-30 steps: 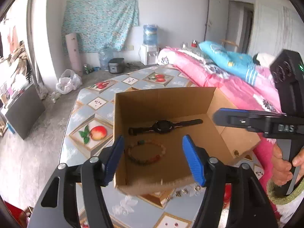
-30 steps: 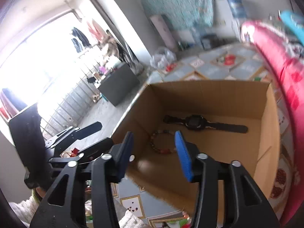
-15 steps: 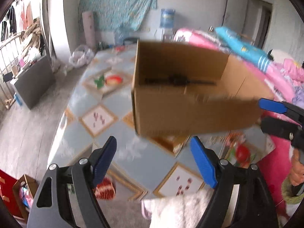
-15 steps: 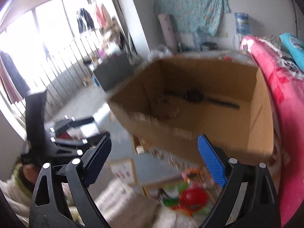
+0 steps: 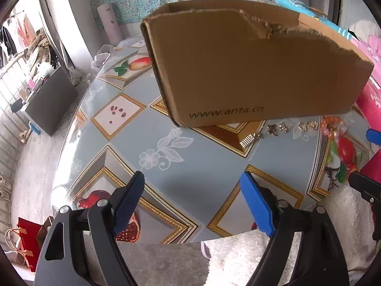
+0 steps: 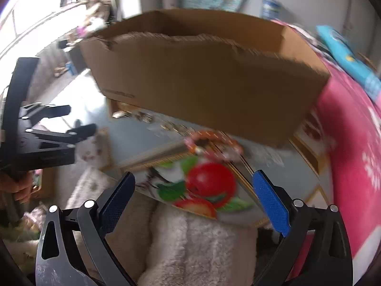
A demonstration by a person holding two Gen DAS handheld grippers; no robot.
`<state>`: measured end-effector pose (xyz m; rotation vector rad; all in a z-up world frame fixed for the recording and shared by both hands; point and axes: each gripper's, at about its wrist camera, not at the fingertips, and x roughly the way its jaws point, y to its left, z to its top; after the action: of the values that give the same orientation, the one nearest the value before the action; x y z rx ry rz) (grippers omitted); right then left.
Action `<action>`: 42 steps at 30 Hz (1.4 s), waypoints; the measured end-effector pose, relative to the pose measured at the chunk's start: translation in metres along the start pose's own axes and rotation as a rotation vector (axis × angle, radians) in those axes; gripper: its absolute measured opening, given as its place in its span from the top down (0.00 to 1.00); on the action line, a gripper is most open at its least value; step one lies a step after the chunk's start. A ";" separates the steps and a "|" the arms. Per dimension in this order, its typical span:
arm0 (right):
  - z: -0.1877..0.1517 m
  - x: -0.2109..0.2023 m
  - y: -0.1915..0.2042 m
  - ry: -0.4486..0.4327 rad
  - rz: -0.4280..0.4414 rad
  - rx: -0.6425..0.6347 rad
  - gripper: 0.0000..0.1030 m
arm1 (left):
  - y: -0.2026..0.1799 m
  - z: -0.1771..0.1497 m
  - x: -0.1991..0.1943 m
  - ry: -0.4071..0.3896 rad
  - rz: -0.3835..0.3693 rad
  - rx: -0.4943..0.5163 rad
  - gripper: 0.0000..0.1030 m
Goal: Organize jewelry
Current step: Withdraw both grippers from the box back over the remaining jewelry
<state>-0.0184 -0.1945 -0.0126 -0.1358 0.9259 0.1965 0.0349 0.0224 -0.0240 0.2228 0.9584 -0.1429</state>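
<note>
A brown cardboard box [image 5: 250, 66] [image 6: 202, 83] stands on the patterned table [image 5: 181, 166]; its inside is hidden behind its torn front wall. In front of it lie an orange bead bracelet [image 5: 332, 125] [image 6: 212, 143], several small earrings [image 5: 293, 126] [image 6: 166, 125] and a gold comb clip [image 5: 247, 139]. My left gripper [image 5: 191, 178] hangs over the table's near edge, jaws opening, nothing between them; the right wrist view shows it at the left [image 6: 71, 119]. My right gripper [image 6: 194, 178] is just short of the bracelet, jaws opening wide and empty.
A pink blanket [image 6: 352, 143] borders the table on the right. White fluffy cloth [image 6: 190, 243] lies at the near table edge. To the left the table drops to the floor, with a grey cabinet [image 5: 47, 102] and a red bag [image 5: 26, 238].
Both views dropped from looking into the box to its front wall and the table's near edge. The watch and bead bracelet inside went out of sight. Both grippers' jaws spread wider.
</note>
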 end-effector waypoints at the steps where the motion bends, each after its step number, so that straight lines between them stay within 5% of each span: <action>1: -0.004 0.001 -0.001 0.003 -0.010 0.012 0.08 | 0.000 0.000 0.000 -0.005 0.001 -0.001 0.20; 18: -0.025 0.013 -0.007 -0.009 -0.064 0.069 0.08 | 0.011 -0.001 0.006 -0.015 0.005 -0.042 0.06; 42: -0.004 0.019 -0.008 0.053 -0.056 0.067 0.08 | 0.010 -0.002 0.003 -0.012 -0.008 -0.046 0.05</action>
<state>-0.0082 -0.2012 -0.0298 -0.1057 0.9789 0.1101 0.0370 0.0325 -0.0267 0.1754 0.9497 -0.1288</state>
